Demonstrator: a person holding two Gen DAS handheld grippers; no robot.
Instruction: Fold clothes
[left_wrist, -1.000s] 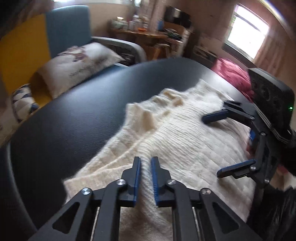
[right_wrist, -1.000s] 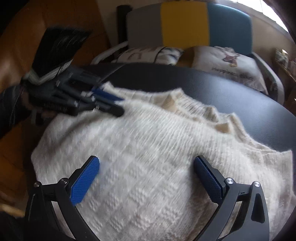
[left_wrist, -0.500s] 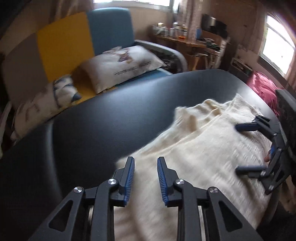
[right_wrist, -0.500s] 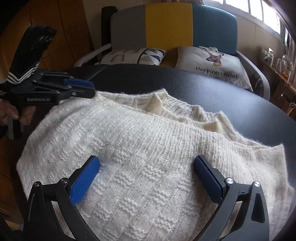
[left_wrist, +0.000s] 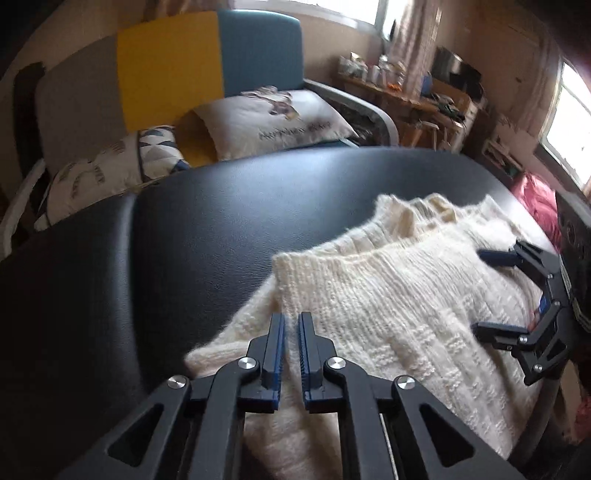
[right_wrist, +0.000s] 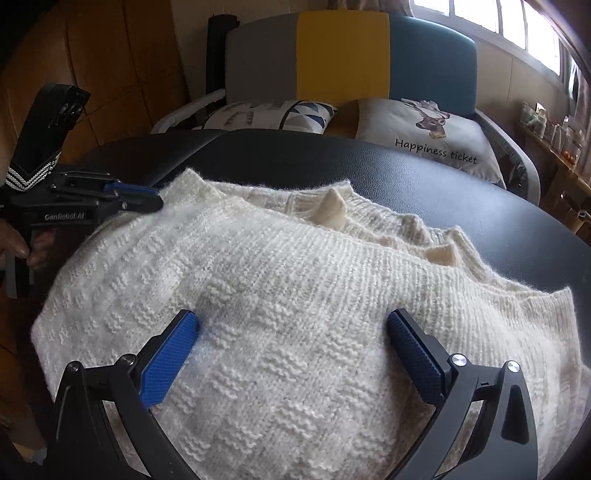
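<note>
Sweater (right_wrist: 295, 314) sits folded over once on the black bench (left_wrist: 207, 229), still needs more folds imo, left gripper (left_wrist: 291, 332) fingers just closing on its near edge, right gripper (right_wrist: 291, 354) spread wide, holding nothing.

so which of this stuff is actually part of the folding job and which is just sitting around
Part of the job:
- cream knit sweater, lying partly folded
- black table under it
- left gripper, jaws just closing to a narrow gap over the sweater's edge
- right gripper, open over the sweater

Just lying about:
- deer cushion
- patterned cushion
- colour-block armchair
- cluttered desk
</note>
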